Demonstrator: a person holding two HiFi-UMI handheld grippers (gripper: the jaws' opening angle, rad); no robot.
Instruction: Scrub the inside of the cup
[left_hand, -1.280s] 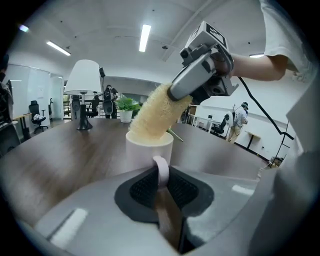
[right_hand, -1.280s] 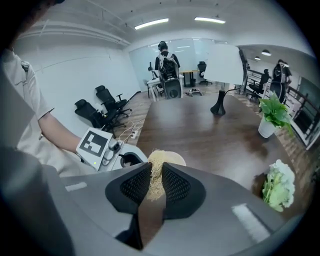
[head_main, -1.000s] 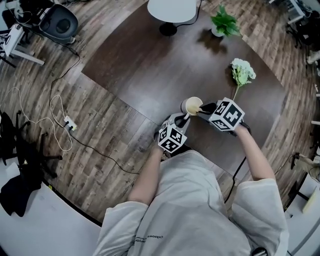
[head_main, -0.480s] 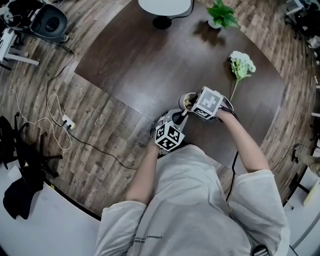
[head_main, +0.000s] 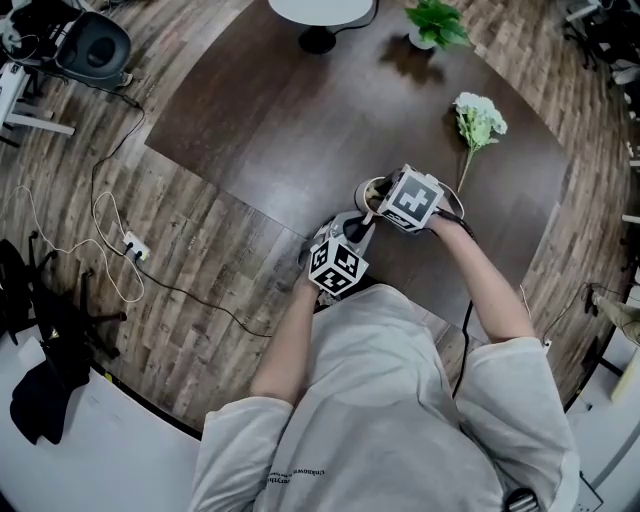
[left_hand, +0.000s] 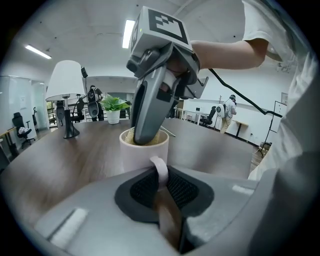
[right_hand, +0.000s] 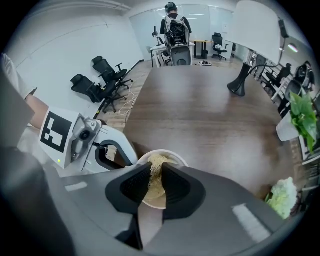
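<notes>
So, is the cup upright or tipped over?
Upright. The cup stands on the table, mouth up; the left hand-held gripper grips its handle, the right hand-held gripper holds a scrubber inside.

Cup (left_hand: 142, 150) — on the table (head_main: 290, 110) near its front edge, just ahead of me; my left gripper (left_hand: 161, 175) sits on its near side, jaws closed on the handle (left_hand: 160, 167). My right gripper (right_hand: 152, 172) reaches down into the cup from above, a scrub pad (right_hand: 155, 162) pinched between its jaws. Flower stem (head_main: 477, 125) — lying further back to the right; potted plant (head_main: 436, 22) and lamp (head_main: 320, 12) at the far edge.
</notes>
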